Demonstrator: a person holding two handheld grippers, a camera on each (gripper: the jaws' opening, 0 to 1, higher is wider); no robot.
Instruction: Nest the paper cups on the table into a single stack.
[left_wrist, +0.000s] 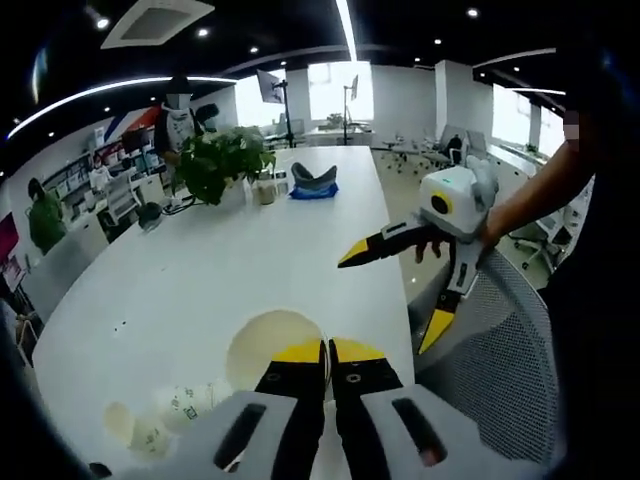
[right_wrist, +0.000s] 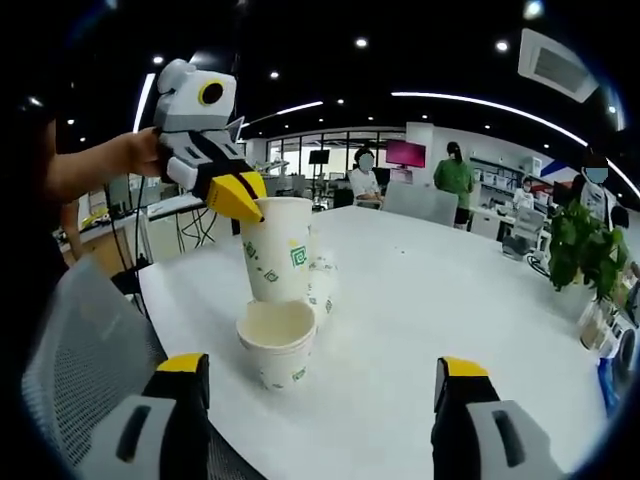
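Observation:
A tall white paper cup (right_wrist: 278, 250) with green marks stands upright near the table's edge. My left gripper (right_wrist: 240, 200) comes in from the upper left and is shut on its rim. In the left gripper view that cup's open mouth (left_wrist: 268, 345) lies just left of the closed left gripper (left_wrist: 326, 352). A shorter cup (right_wrist: 278, 345) stands open-mouthed in front of it, and another cup (right_wrist: 322, 285) peeks out behind. My right gripper (right_wrist: 322, 367) is open wide, low in front of the short cup, holding nothing. It also hangs open (left_wrist: 393, 292) over the table's right edge.
The long white table (left_wrist: 200, 280) carries a potted plant (left_wrist: 225, 160) and a blue item (left_wrist: 313, 180) at its far end. A grey mesh chair (left_wrist: 500, 350) stands by the near edge. People and desks fill the office behind.

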